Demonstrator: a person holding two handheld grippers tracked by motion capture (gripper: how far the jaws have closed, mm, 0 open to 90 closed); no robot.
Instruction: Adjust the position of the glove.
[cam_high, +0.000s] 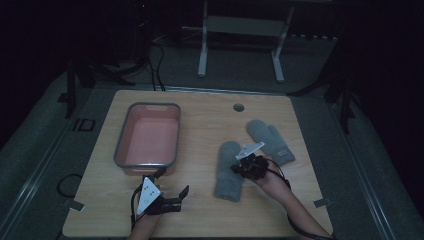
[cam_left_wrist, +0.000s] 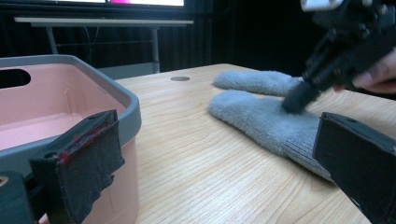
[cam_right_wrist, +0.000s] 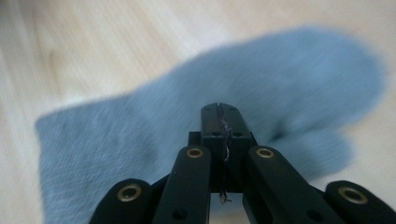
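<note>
Nearest the person, the left gripper (cam_high: 172, 200) rests low on the pale wooden desk (cam_high: 200, 130) just in front of the pink plastic bin with a grey rim (cam_high: 148, 134), its jaws spread wide and holding nothing. To the right of that bin, well apart from it, lies the near grey fleece mitten (cam_high: 228, 172), cuff toward the person. The right gripper (cam_high: 239, 168) is down on its middle. In the right gripper view the jaws are pressed together with a few grey fibres caught between them, though the picture is blurred, so it may be only a pinch of pile rather than a firm hold on the fabric. Farther from the bin, beyond the right hand, the second grey fleece mitten (cam_high: 270, 140) lies flat, apart from the first.

The step in hand looks like picking up the near mitten. The next move calls for a lift that proves the grip, then a carry leftward over the bin's rim.
</note>
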